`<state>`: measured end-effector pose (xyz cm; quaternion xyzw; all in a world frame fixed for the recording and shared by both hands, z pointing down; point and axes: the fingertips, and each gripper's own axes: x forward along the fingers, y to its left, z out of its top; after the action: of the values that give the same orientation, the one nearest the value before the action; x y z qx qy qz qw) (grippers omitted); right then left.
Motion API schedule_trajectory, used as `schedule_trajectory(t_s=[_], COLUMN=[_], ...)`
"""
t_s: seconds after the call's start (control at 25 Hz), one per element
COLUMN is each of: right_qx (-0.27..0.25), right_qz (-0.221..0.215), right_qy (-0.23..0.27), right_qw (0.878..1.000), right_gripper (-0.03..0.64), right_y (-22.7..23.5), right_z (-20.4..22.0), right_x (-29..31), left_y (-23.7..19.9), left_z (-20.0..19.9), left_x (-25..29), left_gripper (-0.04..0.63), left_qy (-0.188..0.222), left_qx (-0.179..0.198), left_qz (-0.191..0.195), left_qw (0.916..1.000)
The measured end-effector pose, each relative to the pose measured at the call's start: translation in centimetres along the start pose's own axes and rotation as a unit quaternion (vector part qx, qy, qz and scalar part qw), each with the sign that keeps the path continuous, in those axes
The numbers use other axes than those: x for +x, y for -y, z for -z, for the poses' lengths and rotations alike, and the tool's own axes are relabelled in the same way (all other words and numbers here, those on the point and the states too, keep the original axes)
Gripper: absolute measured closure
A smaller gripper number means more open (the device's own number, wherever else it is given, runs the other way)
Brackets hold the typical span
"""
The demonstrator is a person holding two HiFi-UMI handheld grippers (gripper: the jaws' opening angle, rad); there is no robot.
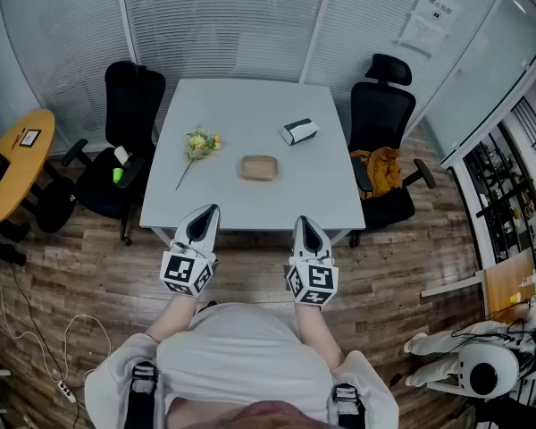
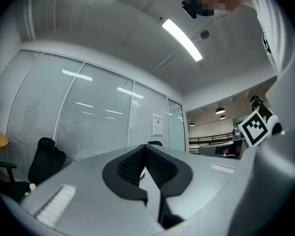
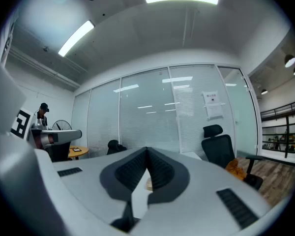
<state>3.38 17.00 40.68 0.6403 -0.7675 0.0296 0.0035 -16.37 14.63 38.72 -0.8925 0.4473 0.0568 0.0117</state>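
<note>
My left gripper point(image 1: 212, 209) and right gripper point(image 1: 301, 221) are held side by side over the near edge of a white table point(image 1: 250, 105). Both are shut with nothing between the jaws and touch nothing. On the table lie a yellow flower on a long stem point(image 1: 199, 145), a tan oval dish point(image 1: 259, 167) and a green and white box point(image 1: 299, 131). The dish is nearest, a little ahead of both grippers. The left gripper point(image 2: 145, 147) in its own view and the right gripper point(image 3: 147, 149) in its own view both point up toward the glass wall.
Black office chairs stand left point(image 1: 129, 105) and right point(image 1: 384, 105) of the table; the right one holds an orange cloth point(image 1: 381, 168). A round yellow table point(image 1: 13, 164) is at far left. Cables point(image 1: 45, 347) lie on the wood floor. White equipment point(image 1: 482, 369) sits bottom right.
</note>
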Motion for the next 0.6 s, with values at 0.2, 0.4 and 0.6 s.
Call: schedule_trajectory(t_s=[0.2,0.4,0.6], right_qx=[0.001,0.003,0.005], right_qz=[-0.005,-0.008,-0.005], right_qy=[0.000,-0.001,-0.001], right_qw=[1.000,1.000,1.000], right_gripper=[0.608,0.609,0.607], right_y=[-0.3,-0.1,1.1], right_z=[0.0,0.1,0.3], right_x=[-0.2,-0.3,-0.6], left_y=[0.2,0.7,1.7], left_z=[0.0,0.2,0.3], left_x=[-0.1,0.0,0.4], left_gripper=[0.595,0.595,0.595], left_qy=[0.000,-0.001,-0.004], left_qx=[-0.005,-0.003,0.001], left_qz=[-0.005,-0.004,-0.009], left_qw=[1.0000,1.0000,0.9999])
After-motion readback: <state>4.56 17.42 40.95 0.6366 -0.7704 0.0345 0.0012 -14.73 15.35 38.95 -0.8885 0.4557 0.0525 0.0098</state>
